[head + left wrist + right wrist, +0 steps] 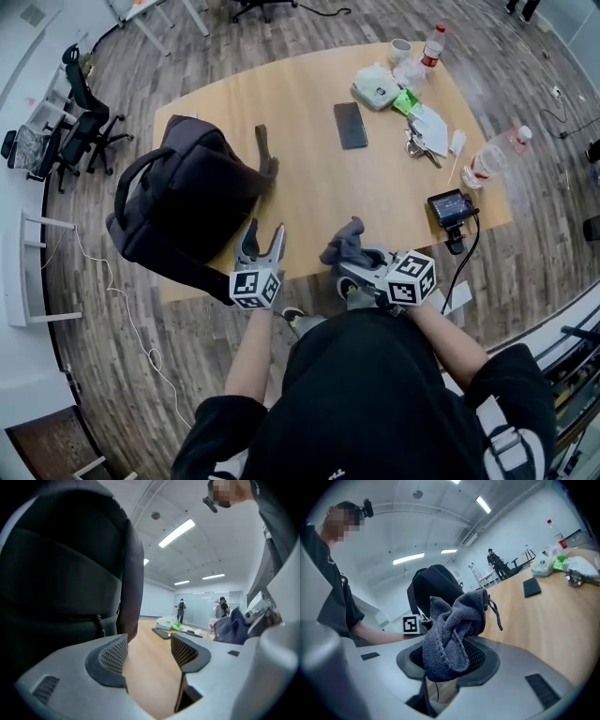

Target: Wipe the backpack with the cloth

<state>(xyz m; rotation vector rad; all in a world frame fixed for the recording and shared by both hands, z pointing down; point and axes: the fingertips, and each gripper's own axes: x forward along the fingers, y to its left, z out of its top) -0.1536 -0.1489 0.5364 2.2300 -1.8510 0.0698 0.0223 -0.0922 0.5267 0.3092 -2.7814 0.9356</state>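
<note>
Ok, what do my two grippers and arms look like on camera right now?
Both the left gripper and right gripper have light grey plastic bodies with curved jaws lined by dark, mesh-textured pads. Each carries a white cube printed with black square markers. No cables show on them. The person wears a black top with short sleeves, forearms bare.

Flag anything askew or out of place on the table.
The backpack hangs off the left edge of the table, partly unsupported. A plastic bottle near the right edge appears to lie on its side. No spill visible.
</note>
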